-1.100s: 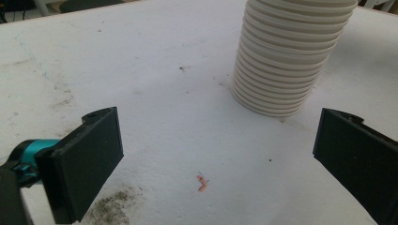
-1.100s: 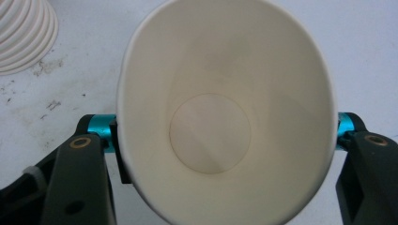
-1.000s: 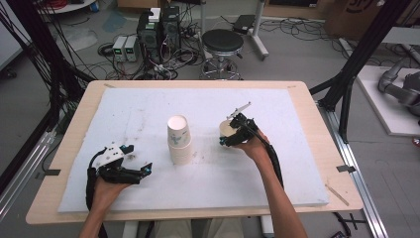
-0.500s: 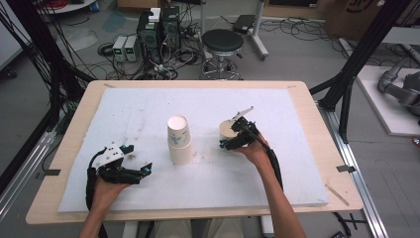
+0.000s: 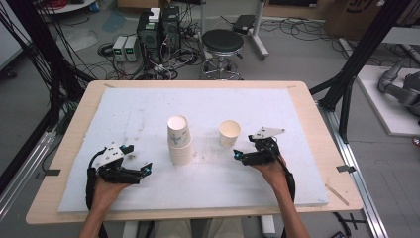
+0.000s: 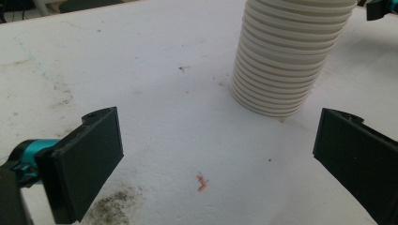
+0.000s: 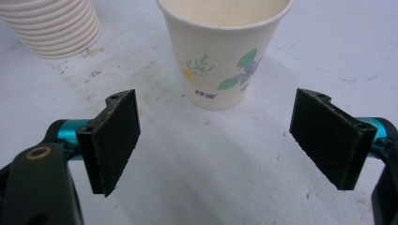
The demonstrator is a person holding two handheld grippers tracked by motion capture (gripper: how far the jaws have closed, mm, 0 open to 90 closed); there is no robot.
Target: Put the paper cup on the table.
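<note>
We noted a black stool (image 5: 224, 42) at upper centre, electronics boxes (image 5: 157, 27) upper left, cardboard box (image 5: 357, 11) upper right, and an orange scrap (image 6: 202, 183) lower centre.

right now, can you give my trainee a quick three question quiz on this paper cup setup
1. True or false: the single cup stands upright on the white board, apart from the cup stack.
2. What is between the jaws of the right gripper? A) the single cup B) nothing C) the cup stack
3. Which gripper is nearer the cup stack in the high view, the right one or the left gripper?

Key:
1. True.
2. B: the jaws stand open, with the single cup just beyond them in the right gripper view.
3. The left gripper, though the gap between the two distances is small.
</note>
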